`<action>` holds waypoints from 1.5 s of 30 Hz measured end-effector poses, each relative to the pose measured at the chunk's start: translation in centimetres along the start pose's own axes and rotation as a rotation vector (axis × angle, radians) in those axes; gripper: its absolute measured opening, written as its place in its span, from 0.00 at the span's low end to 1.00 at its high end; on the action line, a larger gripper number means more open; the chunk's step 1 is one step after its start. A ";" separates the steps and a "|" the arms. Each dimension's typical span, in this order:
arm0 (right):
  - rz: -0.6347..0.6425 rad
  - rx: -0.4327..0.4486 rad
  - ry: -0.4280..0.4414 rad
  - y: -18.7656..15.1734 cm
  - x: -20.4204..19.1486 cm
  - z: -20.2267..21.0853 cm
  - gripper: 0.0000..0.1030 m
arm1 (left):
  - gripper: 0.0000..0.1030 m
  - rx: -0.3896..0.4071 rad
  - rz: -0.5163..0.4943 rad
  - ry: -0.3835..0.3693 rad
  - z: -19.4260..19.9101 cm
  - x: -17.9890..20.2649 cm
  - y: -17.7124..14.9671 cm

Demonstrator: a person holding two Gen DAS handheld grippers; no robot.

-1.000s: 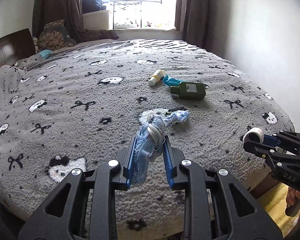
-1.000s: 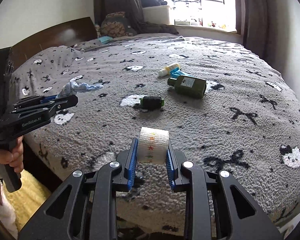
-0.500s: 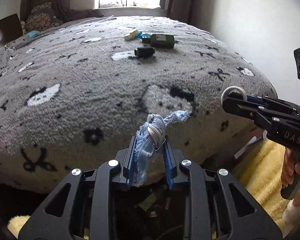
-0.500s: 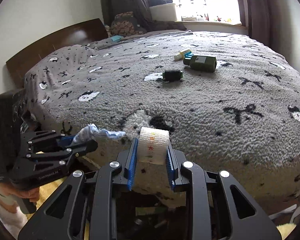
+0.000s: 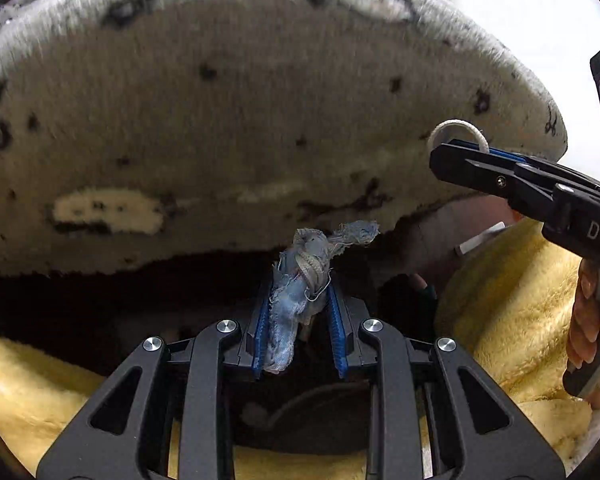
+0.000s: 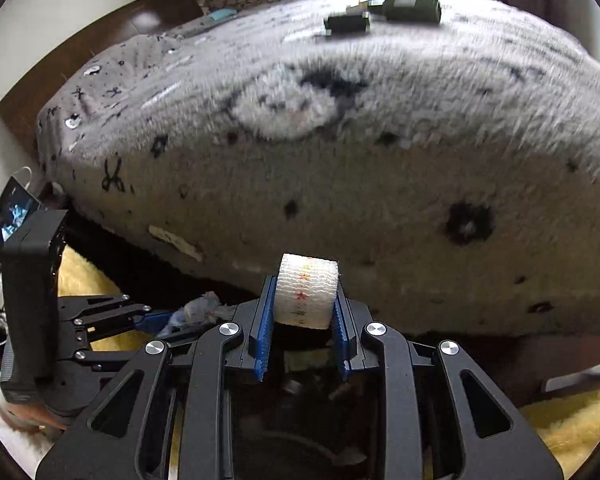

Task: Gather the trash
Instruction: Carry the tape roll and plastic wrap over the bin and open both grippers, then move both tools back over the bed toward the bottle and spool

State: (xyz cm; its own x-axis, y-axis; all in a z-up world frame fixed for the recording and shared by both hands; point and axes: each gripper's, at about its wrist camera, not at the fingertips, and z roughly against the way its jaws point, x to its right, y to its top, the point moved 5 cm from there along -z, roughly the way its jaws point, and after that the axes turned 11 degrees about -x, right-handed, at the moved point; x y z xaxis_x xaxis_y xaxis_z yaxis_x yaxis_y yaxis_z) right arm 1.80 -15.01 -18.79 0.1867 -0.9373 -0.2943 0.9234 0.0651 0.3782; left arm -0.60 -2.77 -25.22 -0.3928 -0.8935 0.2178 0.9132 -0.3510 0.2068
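My left gripper (image 5: 300,312) is shut on a crumpled blue rag (image 5: 300,280) and holds it low, below the bed's front edge. The rag also shows in the right wrist view (image 6: 192,314), in the left gripper (image 6: 140,320). My right gripper (image 6: 302,320) is shut on a white bandage roll (image 6: 306,290) with small coloured marks. In the left wrist view the right gripper (image 5: 460,156) stands at the right with the roll (image 5: 456,130) in it. A dark green bottle (image 6: 412,8) and a small black bottle (image 6: 346,23) lie far back on the bed.
The bed's grey fleece blanket (image 6: 340,140) with black bows hangs over the edge ahead. A yellow fluffy rug (image 5: 520,300) covers the floor. A dark opening (image 5: 300,420) lies below both grippers. A wooden headboard (image 6: 112,32) stands at the back left.
Both grippers have dropped from above the bed to below its front edge, each still holding its item. The view now tilts down toward the floor.
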 end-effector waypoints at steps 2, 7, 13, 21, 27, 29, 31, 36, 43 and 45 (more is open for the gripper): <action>-0.010 -0.032 0.012 -0.4 0.1 -1.1 0.26 | 0.23 -0.025 0.008 -0.009 -0.9 -0.1 -0.3; -0.035 -0.113 0.014 -1.4 0.6 -3.4 0.26 | 0.23 -0.083 0.026 0.004 -3.2 -0.8 -0.8; -0.045 -0.207 0.001 -2.9 1.1 -6.0 0.26 | 0.23 -0.151 0.039 -0.007 -5.5 -1.4 -1.3; -0.018 -0.288 -0.018 -4.4 0.6 -8.1 0.27 | 0.26 -0.166 0.005 -0.005 -6.2 -1.0 -1.7; -0.039 -0.287 -0.025 -4.3 0.9 -8.1 0.31 | 0.39 -0.168 0.017 0.009 -6.3 -1.1 -1.0; -0.044 -0.279 -0.029 -3.8 1.2 -8.2 0.38 | 0.43 -0.167 0.019 0.014 -6.3 -1.1 -1.0; -0.053 -0.266 -0.032 -3.7 1.5 -8.0 0.44 | 0.48 -0.162 0.024 0.017 -6.3 -1.3 -1.1; -0.088 -0.223 -0.036 -3.0 2.5 -6.6 0.62 | 0.61 -0.128 0.032 0.029 -5.3 -1.6 -0.7; -0.117 -0.096 -0.034 -0.7 3.7 -2.1 0.70 | 0.72 -0.010 0.015 0.061 -1.0 -1.3 1.0; -0.120 -0.040 -0.044 0.4 4.3 0.1 0.72 | 0.73 0.031 0.013 0.061 0.8 -1.3 1.8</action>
State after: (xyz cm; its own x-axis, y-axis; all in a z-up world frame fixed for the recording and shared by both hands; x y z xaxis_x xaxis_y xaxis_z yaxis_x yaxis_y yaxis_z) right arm 2.98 -19.02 -19.81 0.0601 -0.9533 -0.2961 0.9511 -0.0353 0.3068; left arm 1.53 -2.00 -24.38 -0.3726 -0.9137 0.1622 0.9141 -0.3313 0.2337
